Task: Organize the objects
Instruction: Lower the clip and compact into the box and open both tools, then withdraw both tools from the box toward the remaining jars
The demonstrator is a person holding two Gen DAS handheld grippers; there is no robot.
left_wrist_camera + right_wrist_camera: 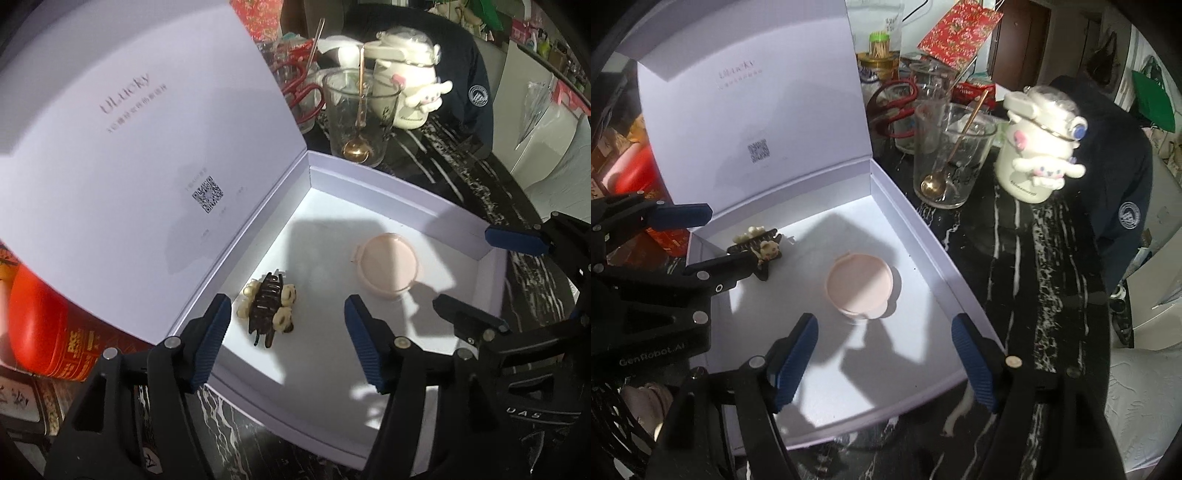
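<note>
Nearest the lens, the left gripper [286,343] is seen w/ jaws apart and nothing between them, above the near edge of the open white box [317,417]. The right gripper [884,360] is likewise spread and empty, over the same box.

Just beyond the left fingertips, a dark hair claw clip [269,308] w/ cream flower trim is found lying on the box floor, near the raised lid [129,147]. Light and stiff is the likely feel; the teeth and trim could snag, so it is best pinched across the spine.

Well apart from it, a round pink case [859,290] rests mid-floor. Smooth, prob. light plastic, possibly slippery; it is best taken across its rim. Whether its lid is latched cannot be told.

Behind the box, a glass w/ a gold spoon [360,110] and a plush-decorated mug [1039,147] are left on the marble top.
</note>
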